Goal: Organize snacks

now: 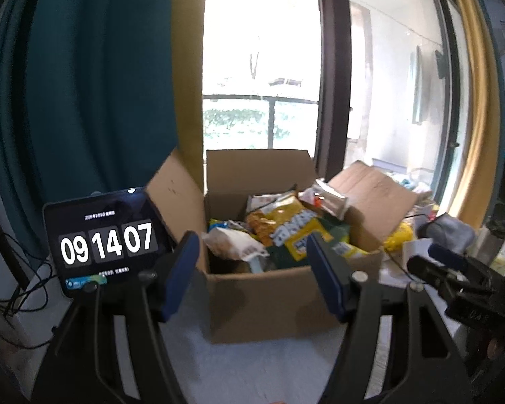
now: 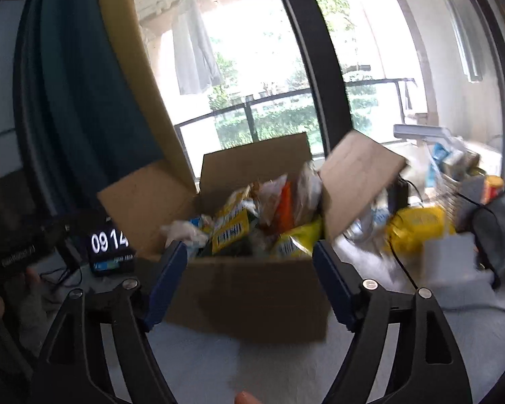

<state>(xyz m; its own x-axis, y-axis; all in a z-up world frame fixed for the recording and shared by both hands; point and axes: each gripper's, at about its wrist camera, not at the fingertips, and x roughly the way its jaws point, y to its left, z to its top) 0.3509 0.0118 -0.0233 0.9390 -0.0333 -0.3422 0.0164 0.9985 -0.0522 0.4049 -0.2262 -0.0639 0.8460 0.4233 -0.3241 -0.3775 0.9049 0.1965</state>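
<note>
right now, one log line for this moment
left gripper: open, empty | right gripper: open, empty | box: flaps open, full of snacks | phase: approaching box

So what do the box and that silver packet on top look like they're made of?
The box looks like plain brown corrugated cardboard, matte, its flaps creased. The silver packet seems metallised foil or plastic film: shiny, crinkled, catching window light.

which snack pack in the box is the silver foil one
The silver foil pack at the box's back right corner, propped against the right flap. The other packs are printed yellow, white or orange; it alone is plain shiny metallic.
</note>
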